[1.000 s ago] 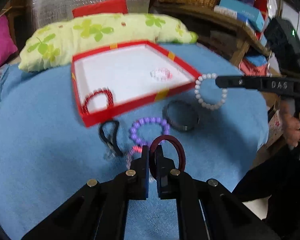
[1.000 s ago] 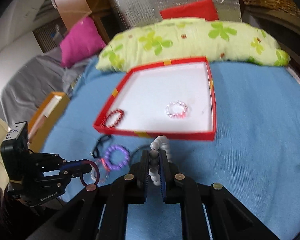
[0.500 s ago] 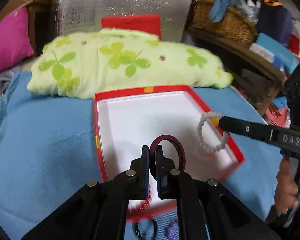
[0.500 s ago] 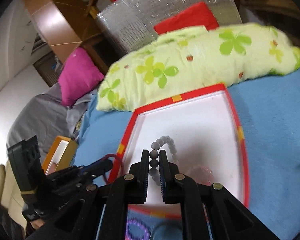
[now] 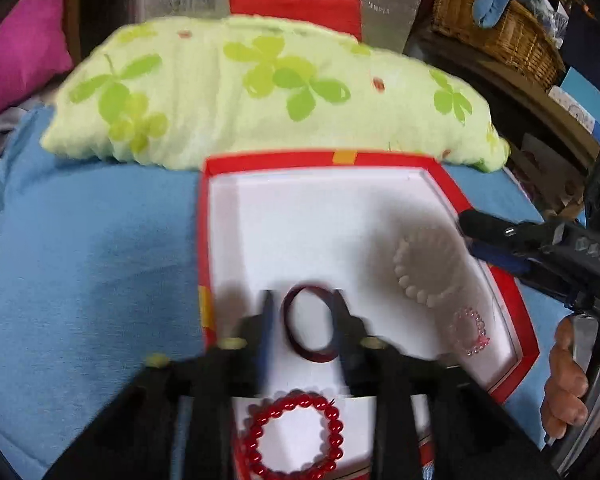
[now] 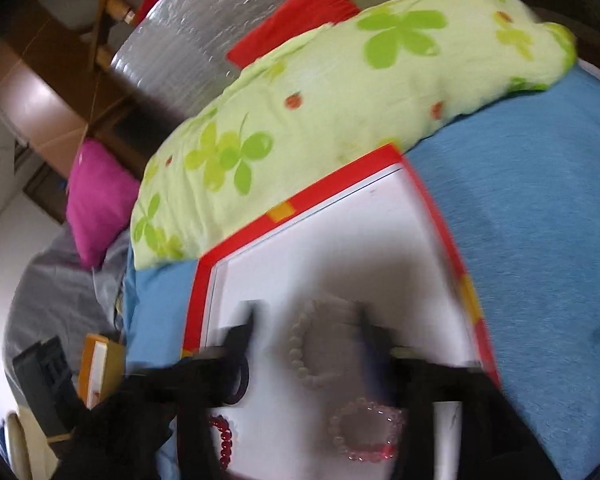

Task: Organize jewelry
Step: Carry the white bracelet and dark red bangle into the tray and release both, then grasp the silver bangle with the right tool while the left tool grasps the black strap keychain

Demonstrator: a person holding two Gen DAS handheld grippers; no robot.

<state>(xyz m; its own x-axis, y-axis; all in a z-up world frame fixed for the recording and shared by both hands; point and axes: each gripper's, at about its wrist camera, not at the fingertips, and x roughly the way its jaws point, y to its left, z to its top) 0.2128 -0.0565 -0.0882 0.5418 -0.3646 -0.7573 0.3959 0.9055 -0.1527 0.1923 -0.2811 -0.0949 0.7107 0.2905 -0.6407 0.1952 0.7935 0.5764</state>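
both wrist cameras look steeply down, close over the red box [image 5: 204, 240] [image 6: 194, 300]; they share its white floor and the green pillow [image 5: 260, 92] [image 6: 340, 80] behind.

Both black two-finger grippers are spread wide: left gripper [image 5: 302, 312], right gripper [image 6: 306, 324]. A bare hand [image 5: 568, 376] grips the right handle.

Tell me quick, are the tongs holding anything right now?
Left tongs: open, holding nothing; the dark red ring lies loose between them.
Right tongs: open, holding nothing; the white bead bracelet lies in the red box.
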